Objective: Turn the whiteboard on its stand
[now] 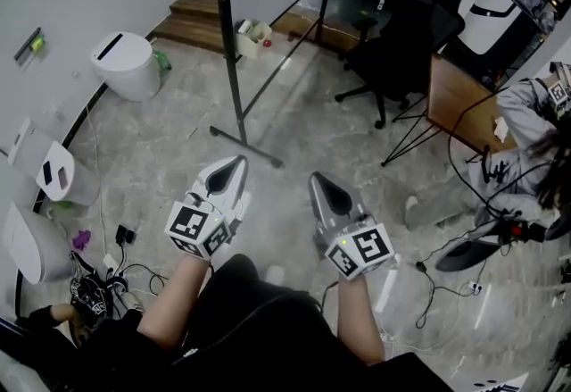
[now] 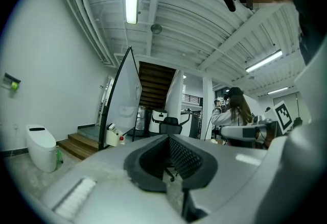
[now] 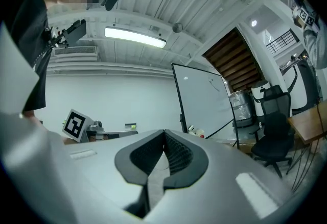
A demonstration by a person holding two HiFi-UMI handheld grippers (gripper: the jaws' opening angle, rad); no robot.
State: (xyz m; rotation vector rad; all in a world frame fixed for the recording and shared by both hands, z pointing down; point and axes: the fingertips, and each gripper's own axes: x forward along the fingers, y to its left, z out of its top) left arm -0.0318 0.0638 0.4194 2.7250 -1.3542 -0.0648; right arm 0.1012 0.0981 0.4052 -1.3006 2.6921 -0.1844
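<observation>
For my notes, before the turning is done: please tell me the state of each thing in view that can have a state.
whiteboard: upright on its stand, touched by neither gripper.
left gripper: shut, nothing between the jaws.
right gripper: shut, nothing between the jaws.
office chair: upright, nobody sitting in it.
ceiling light: lit.

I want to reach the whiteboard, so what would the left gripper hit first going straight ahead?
Probably not the whiteboard: its near edge sits left of where the left gripper points. The black office chair looks first in line, though depth is unclear.
</observation>
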